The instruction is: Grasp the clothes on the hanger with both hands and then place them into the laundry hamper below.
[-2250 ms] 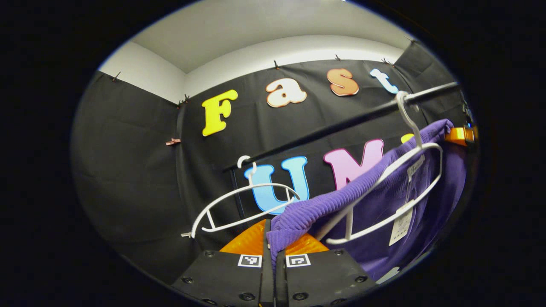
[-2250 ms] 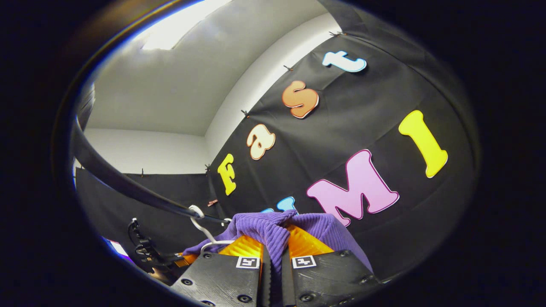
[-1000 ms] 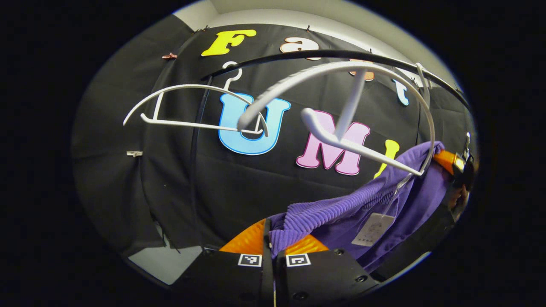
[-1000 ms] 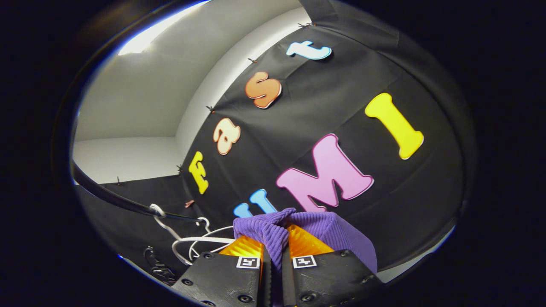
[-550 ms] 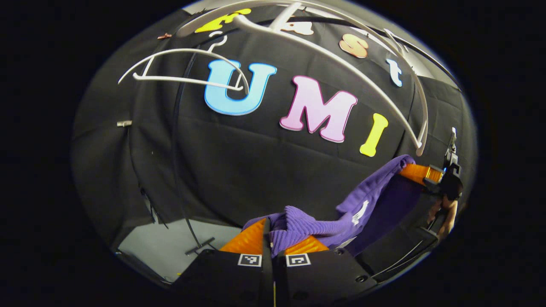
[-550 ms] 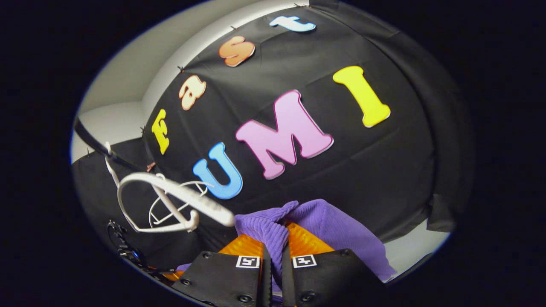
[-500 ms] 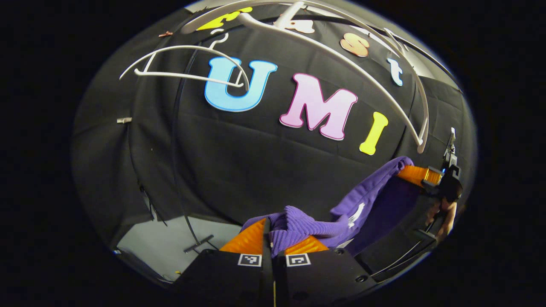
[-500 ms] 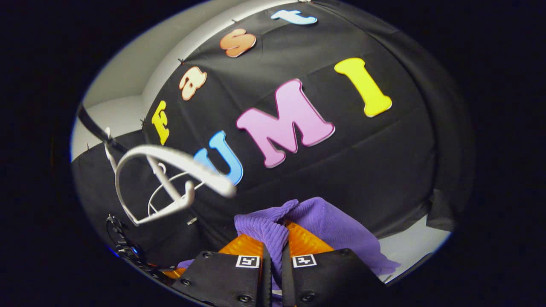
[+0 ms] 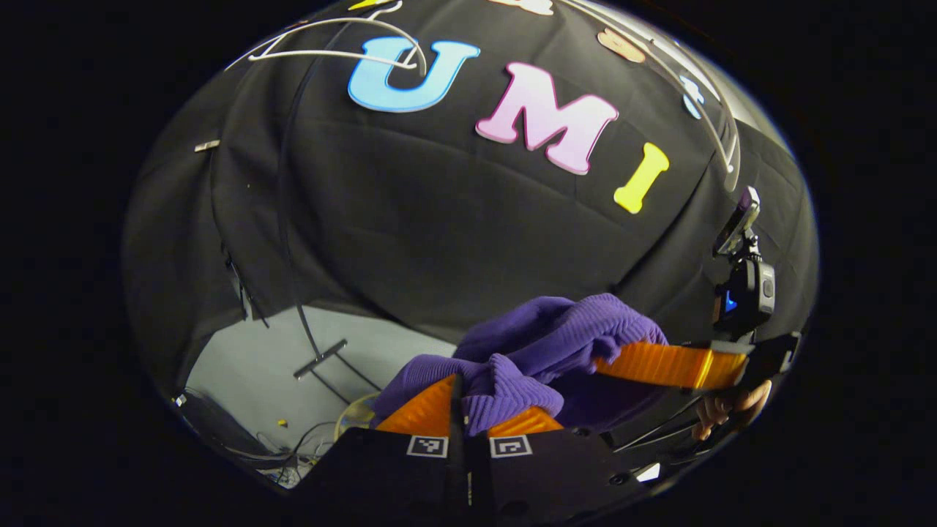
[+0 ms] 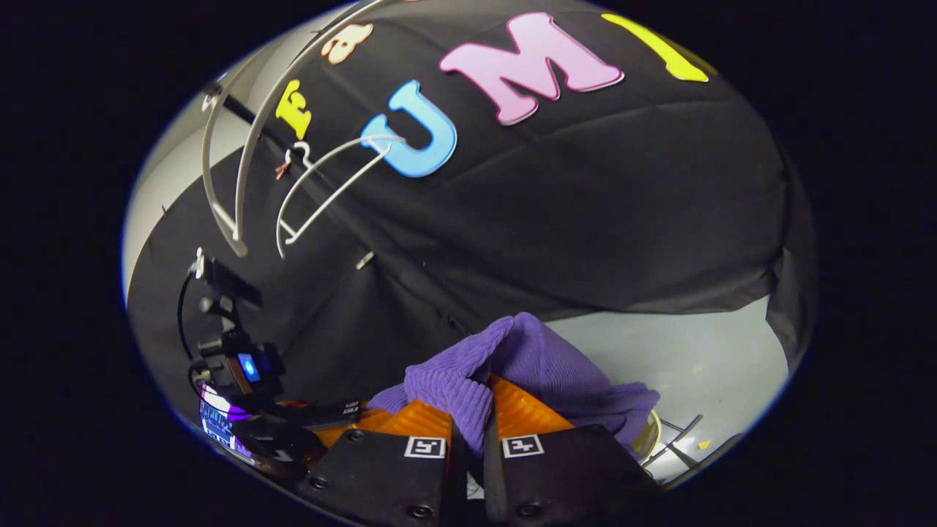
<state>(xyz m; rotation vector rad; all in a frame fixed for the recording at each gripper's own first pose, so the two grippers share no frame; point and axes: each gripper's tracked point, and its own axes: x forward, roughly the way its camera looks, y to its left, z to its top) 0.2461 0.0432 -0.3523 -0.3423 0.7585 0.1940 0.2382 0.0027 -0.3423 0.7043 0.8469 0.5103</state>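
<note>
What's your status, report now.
Both grippers, left and right, shut on the purple sweater. Sweater off the white hanger, bunched between them. Hamper rim low beside the sweater; nothing seen in the way.

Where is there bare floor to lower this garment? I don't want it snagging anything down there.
Grey floor lies bare below the black wall cloth, right of the purple garment. In the left gripper view, floor is bare between cloth and rack foot; cables crowd the lower edge.
</note>
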